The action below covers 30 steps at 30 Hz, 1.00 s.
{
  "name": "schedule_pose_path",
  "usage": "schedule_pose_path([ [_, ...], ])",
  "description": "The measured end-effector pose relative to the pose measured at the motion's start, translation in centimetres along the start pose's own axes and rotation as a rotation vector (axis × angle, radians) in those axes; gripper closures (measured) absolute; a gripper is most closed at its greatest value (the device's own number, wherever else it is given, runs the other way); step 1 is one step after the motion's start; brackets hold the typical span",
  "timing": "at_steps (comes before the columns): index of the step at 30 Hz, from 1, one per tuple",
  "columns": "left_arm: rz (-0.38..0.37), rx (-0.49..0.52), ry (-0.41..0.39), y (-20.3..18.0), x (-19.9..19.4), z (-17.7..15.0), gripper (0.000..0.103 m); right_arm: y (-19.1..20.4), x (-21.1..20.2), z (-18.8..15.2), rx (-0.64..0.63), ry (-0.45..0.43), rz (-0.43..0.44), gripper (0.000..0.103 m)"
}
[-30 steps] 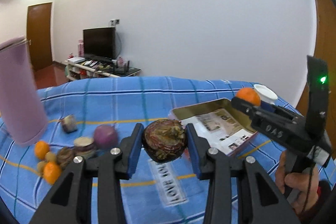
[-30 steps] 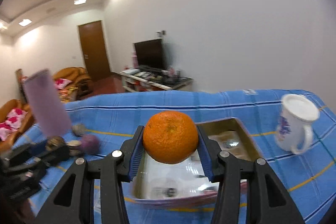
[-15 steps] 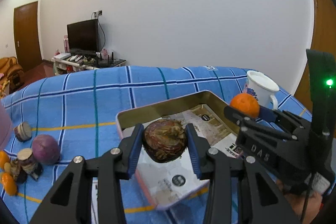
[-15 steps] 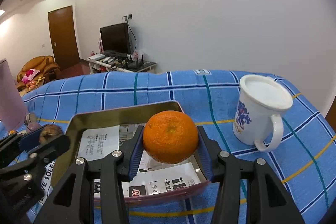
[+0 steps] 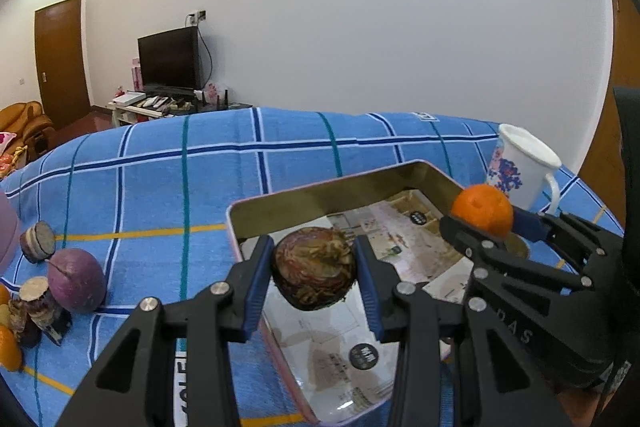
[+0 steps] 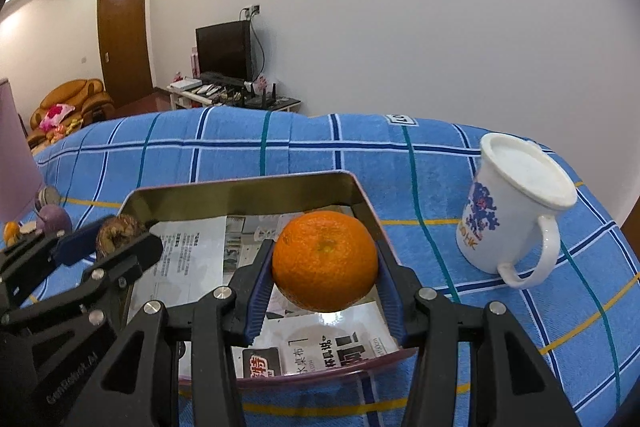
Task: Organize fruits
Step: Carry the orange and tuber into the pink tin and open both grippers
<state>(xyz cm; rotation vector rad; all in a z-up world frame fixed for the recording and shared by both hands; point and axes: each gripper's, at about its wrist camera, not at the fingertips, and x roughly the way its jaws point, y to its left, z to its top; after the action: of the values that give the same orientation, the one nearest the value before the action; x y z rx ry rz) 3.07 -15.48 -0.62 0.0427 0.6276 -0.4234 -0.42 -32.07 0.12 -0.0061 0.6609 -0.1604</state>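
My left gripper [image 5: 314, 273] is shut on a dark brown mangosteen [image 5: 314, 273], held over the near left part of the open metal tin [image 5: 320, 193]. My right gripper [image 6: 325, 261] is shut on an orange [image 6: 325, 261], which hangs over the tin's [image 6: 240, 195] right side. In the left wrist view the right gripper [image 5: 486, 217] with its orange [image 5: 482, 211] shows above the tin's right rim. The right wrist view shows the left gripper [image 6: 116, 235] with the mangosteen [image 6: 118, 233] at the tin's left edge. Printed paper lines the tin's floor.
A white mug [image 6: 516, 215] with a blue pattern stands right of the tin on the blue checked cloth [image 5: 160, 187]. Left of the tin lie a purple fruit [image 5: 76, 285], cut mangosteens [image 5: 36, 247], small oranges [image 5: 8, 347] and a pink cylinder [image 6: 16, 155].
Both grippers have swung from the fruit pile on the left across the cloth to above the tin and come lower. Each keeps its fruit.
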Motion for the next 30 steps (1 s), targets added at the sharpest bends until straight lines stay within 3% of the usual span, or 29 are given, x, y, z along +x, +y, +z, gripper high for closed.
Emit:
schedule_pose_path([
  [21, 0.061, 0.000, 0.022, -0.5, 0.9, 0.1, 0.060, 0.9, 2.1, -0.8, -0.021, 0.099, 0.051, 0.053],
  [24, 0.093, 0.004, -0.001, -0.6, 0.4, 0.1, 0.055, 0.9, 2.2, -0.8, -0.006, 0.109, 0.068, 0.050],
  [30, 0.152, -0.032, -0.043, 0.4, -0.5, 0.1, 0.029, 0.6, 1.7, -0.7, 0.022, 0.094, 0.082, 0.048],
])
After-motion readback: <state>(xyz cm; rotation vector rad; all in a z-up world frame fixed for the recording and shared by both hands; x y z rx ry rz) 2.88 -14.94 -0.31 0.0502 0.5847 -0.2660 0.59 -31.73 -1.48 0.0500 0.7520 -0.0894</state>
